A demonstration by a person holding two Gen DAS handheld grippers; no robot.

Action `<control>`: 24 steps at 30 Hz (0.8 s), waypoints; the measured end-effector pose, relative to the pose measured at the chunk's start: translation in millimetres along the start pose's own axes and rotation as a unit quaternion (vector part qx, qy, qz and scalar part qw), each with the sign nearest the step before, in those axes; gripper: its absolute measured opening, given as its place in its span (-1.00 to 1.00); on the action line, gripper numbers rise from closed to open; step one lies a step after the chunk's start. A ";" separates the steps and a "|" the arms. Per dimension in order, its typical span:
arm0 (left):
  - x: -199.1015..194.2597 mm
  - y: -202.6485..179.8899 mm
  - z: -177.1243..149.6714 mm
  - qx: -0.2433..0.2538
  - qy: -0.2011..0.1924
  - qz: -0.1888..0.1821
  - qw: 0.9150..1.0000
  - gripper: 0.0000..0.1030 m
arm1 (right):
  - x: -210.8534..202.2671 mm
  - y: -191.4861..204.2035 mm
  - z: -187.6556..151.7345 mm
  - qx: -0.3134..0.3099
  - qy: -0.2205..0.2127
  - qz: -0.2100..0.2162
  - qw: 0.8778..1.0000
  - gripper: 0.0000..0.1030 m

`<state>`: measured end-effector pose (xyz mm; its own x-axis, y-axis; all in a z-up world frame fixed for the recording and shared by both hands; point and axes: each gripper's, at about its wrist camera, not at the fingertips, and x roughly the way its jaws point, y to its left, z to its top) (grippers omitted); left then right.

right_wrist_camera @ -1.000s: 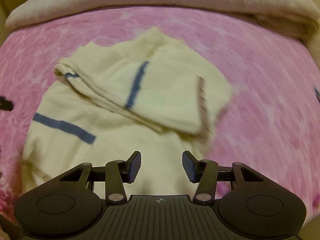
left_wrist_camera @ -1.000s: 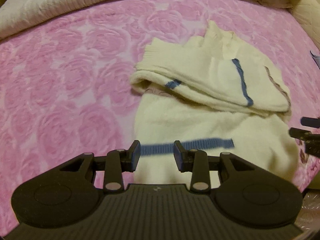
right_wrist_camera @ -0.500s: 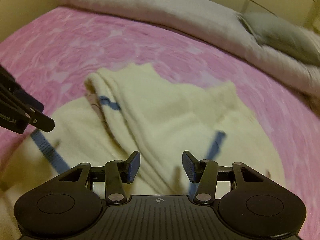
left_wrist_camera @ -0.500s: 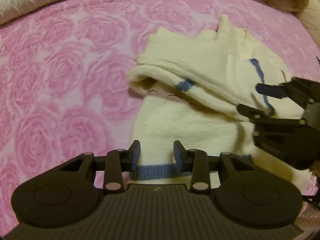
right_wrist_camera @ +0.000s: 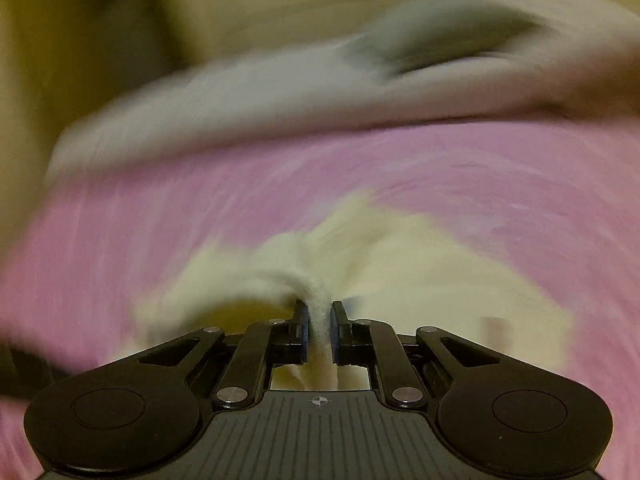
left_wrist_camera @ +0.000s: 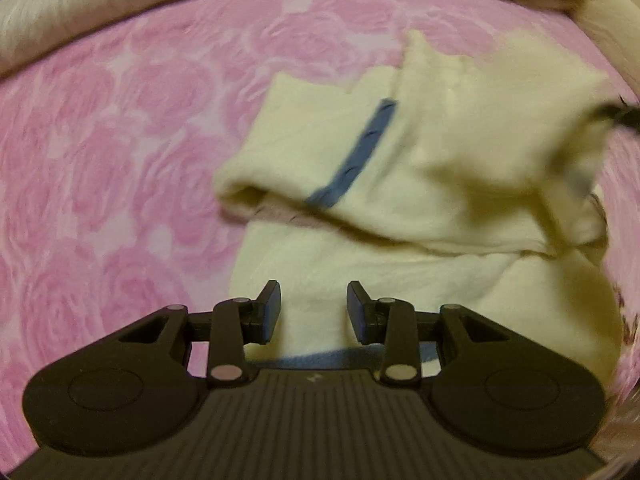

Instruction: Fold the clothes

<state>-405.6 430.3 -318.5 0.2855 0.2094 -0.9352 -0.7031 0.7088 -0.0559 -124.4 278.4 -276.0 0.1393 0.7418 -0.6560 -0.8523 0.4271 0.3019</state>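
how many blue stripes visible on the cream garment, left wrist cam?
2. One blue stripe runs diagonally across the folded-over upper layer; one lies just behind the left gripper. The folds may hide more.

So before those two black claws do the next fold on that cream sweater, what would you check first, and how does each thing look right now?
1. Right gripper has cloth: ok. A ridge of the cream sweater is pinched between its pads.
2. Left gripper ready: not ok yet. Its jaws stand apart over the sweater, and nothing is pinched.
3. How many layers the right gripper pinches: cannot tell; its view is badly blurred.
4. Free room on the pink bedspread to the left of the sweater: ok.
5. Sweater lying flat: not ok. The upper part is bunched and lifted at the right.
6. Beige blanket apart from the sweater: ok.
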 end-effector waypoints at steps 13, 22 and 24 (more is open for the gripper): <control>42.0 -117.8 5.8 0.302 -0.036 0.009 0.953 -0.22 | -152.2 -294.8 -97.2 0.601 -0.022 -0.265 0.754 -0.15; 75.8 -149.5 -28.9 0.480 -0.072 0.076 0.871 0.18 | -129.6 -284.5 -122.5 0.608 -0.051 -0.179 0.772 0.22; 80.4 -149.7 -31.0 0.501 -0.080 0.074 0.859 0.15 | -124.1 -282.1 -112.0 0.582 -0.043 -0.179 0.792 0.23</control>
<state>-297.6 320.2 -396.2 0.3826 0.3807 -0.8418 0.1506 0.8733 0.4634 42.3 7.9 -357.3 0.3430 0.4763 -0.8096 0.2840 0.7690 0.5727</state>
